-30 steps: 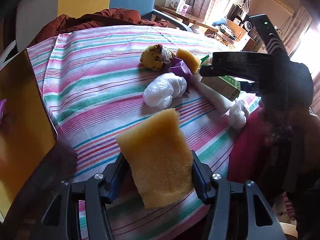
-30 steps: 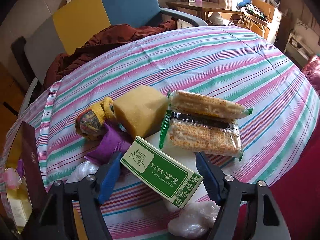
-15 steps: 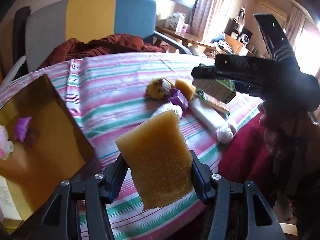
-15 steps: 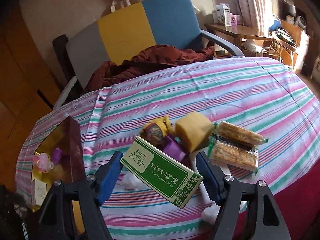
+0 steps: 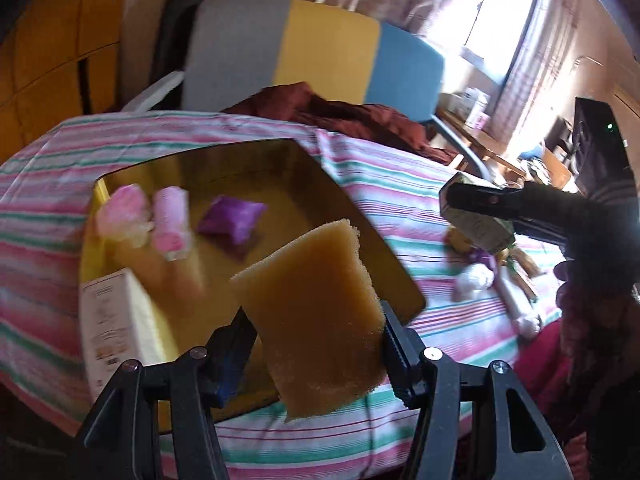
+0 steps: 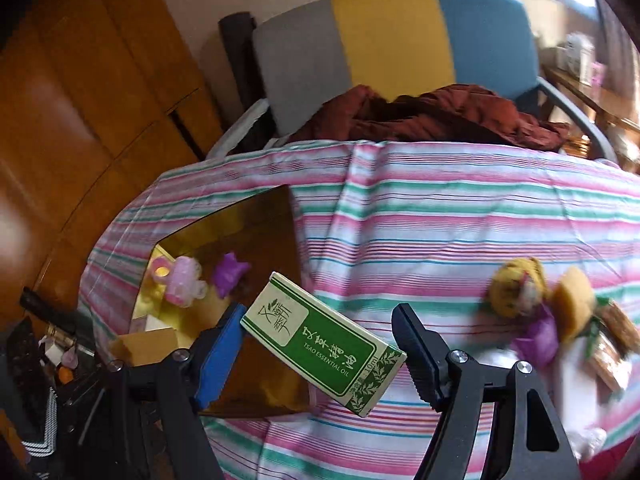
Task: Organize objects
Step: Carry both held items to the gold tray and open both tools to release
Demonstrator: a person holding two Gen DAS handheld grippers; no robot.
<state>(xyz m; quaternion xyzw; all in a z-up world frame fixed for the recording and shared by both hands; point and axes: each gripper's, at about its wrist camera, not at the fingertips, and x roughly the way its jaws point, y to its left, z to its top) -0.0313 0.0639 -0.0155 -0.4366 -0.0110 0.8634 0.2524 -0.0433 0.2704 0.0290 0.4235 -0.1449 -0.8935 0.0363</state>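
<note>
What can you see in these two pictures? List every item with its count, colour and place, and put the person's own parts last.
sponge: 1, yellow, held in left tongs
essential oil box: 1, green and white, held in right tongs
gold box: 1, open, on table's left
purple packet: 1, inside gold box
pink packets: 2, inside gold box
tablecloth: 1, pink-green striped
chair: 1, grey-yellow-blue, behind table
red cloth: 1, on chair
left tongs: 1, black
right tongs: 1, black

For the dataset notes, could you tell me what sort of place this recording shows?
Most likely a lived-in room of a home: a table under a striped cloth, an upholstered armchair with a rust-red garment heaped on it, and a curtained window.
</note>
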